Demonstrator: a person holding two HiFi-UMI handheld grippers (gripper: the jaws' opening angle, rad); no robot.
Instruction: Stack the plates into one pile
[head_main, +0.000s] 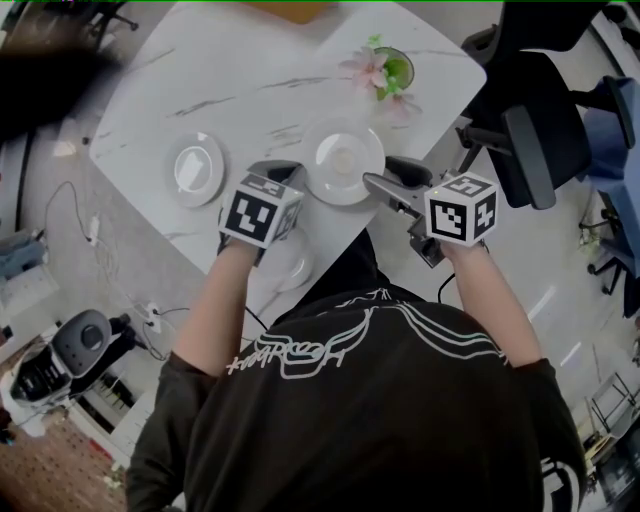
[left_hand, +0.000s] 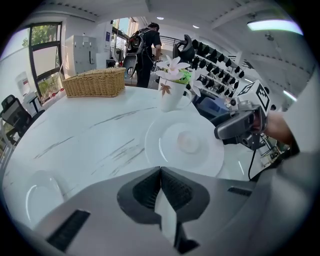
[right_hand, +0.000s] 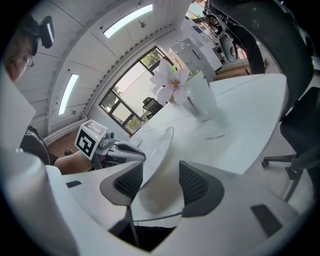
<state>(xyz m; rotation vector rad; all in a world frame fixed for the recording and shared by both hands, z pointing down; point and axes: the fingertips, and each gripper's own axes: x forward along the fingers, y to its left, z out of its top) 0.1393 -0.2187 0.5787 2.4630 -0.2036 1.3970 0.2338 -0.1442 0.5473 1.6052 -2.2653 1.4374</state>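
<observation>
- The head view shows three white plates lying separately on the white table (head_main: 220, 80), with none stacked.
- The large plate (head_main: 343, 160) lies mid-table. The small plate (head_main: 195, 168) lies well to its left. A third plate (head_main: 292, 268) lies at the near edge, partly hidden under the left gripper (head_main: 272, 180).
- Only the head view shows the third plate. The left gripper view shows the large plate (left_hand: 185, 145) ahead of the jaws and the small plate (left_hand: 42, 192) at lower left.
- Left gripper (left_hand: 160, 172): the jaws are closed and the tips touch, with nothing held ahead of them. A white sliver shows in the gap behind the tips, and what it is cannot be told.
- Right gripper (right_hand: 161, 167): the jaws are apart and straddle the rim of the large plate (right_hand: 160, 150). One pad is close against the rim and the other stands clear, so the plate is not clamped.
- In the head view the right gripper (head_main: 385, 183) only reaches the plate's right edge, and the jaw gap is not readable there.
- A vase (head_main: 385, 70) of flowers stands beyond the large plate, apart from it.
- Only the left gripper view shows a wicker basket (left_hand: 95, 82) at the far side of the table and a person (left_hand: 147, 50) standing beyond it.
- A dark chair (right_hand: 295, 100) stands beside the table on the right.
</observation>
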